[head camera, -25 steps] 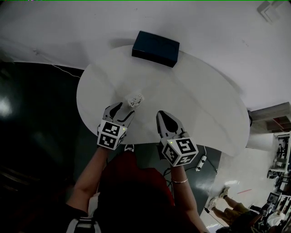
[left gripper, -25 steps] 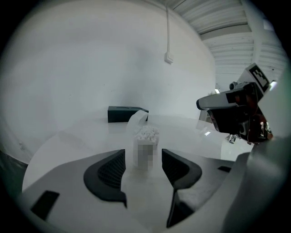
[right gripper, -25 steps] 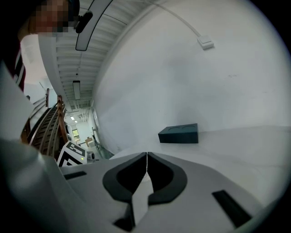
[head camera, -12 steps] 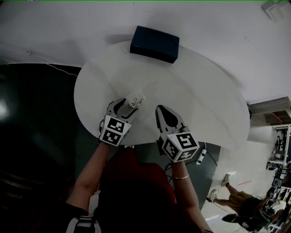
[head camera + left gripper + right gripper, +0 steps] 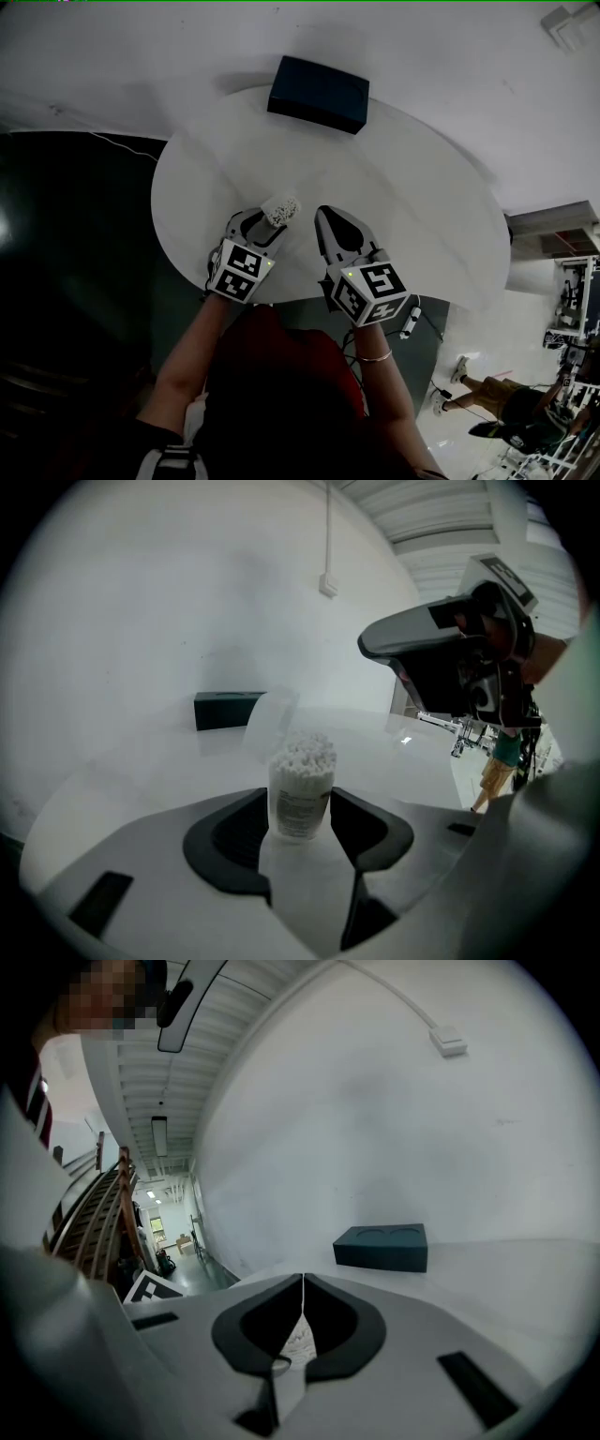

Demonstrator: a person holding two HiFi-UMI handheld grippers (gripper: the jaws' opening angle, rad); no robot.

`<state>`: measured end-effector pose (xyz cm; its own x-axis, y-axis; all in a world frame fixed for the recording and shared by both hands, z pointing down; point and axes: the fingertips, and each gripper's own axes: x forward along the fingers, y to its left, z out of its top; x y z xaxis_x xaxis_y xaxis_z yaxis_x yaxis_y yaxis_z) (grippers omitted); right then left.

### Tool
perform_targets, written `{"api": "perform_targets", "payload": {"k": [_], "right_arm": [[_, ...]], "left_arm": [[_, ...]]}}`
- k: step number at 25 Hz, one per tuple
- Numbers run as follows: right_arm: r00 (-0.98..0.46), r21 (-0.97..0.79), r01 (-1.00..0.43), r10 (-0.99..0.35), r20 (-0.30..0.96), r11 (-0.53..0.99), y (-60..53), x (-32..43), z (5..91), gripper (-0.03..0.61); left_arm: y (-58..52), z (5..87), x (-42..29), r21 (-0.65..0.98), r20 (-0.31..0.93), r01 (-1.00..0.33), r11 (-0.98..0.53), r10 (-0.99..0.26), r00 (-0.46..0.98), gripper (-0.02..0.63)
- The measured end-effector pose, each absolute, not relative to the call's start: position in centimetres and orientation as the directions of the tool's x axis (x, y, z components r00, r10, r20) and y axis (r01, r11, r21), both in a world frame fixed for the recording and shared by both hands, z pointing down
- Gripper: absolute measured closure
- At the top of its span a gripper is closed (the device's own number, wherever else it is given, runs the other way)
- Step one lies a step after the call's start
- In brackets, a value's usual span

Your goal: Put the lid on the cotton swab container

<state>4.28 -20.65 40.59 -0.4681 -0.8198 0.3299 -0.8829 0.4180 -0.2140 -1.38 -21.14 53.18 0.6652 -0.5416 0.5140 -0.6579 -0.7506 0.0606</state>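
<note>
Left gripper (image 5: 300, 805) clamps the swab container (image 5: 301, 771) low on its body; the clear lid (image 5: 270, 716) seems to stand just beyond it. Right gripper (image 5: 302, 1288) is closed, apparently empty. The lid looks like light, thin, probably slippery plastic, so press gently at its rim.

The left hand-held gripper (image 5: 300, 829) clamps the uncapped cotton swab container (image 5: 301, 785).
</note>
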Motion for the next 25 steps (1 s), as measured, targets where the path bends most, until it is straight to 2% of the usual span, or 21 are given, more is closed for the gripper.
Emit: {"api": "perform_targets", "payload": {"k": [5, 12, 21, 25], "right_arm": [[-0.518, -0.179, -0.855, -0.787, 0.335, 0.486, -22.6, 2.6, 39.6, 0.563], [-0.595, -0.118, -0.785, -0.687, 0.418, 0.608, -25.5, -0.2, 40.1, 0.562], [-0.605, -0.015, -0.708, -0.594, 0.530, 0.706, -26.9, -2.0, 42.5, 0.563], [-0.626, -0.029, -0.675, -0.552, 0.550, 0.737, -26.5, -2.7, 43.4, 0.563]], "left_arm": [[-21.0, 53.0, -1.2, 0.052, 0.513, -0.645, -0.762, -0.534, 0.672, 0.400], [-21.1, 52.9, -1.2, 0.047, 0.516, -0.633, -0.773, -0.524, 0.678, 0.405], [-20.9, 52.9, -1.6, 0.043, 0.521, -0.628, -0.777, -0.519, 0.678, 0.407], [-20.8, 52.9, -1.6, 0.043, 0.524, -0.629, -0.776, -0.519, 0.675, 0.407]]}}
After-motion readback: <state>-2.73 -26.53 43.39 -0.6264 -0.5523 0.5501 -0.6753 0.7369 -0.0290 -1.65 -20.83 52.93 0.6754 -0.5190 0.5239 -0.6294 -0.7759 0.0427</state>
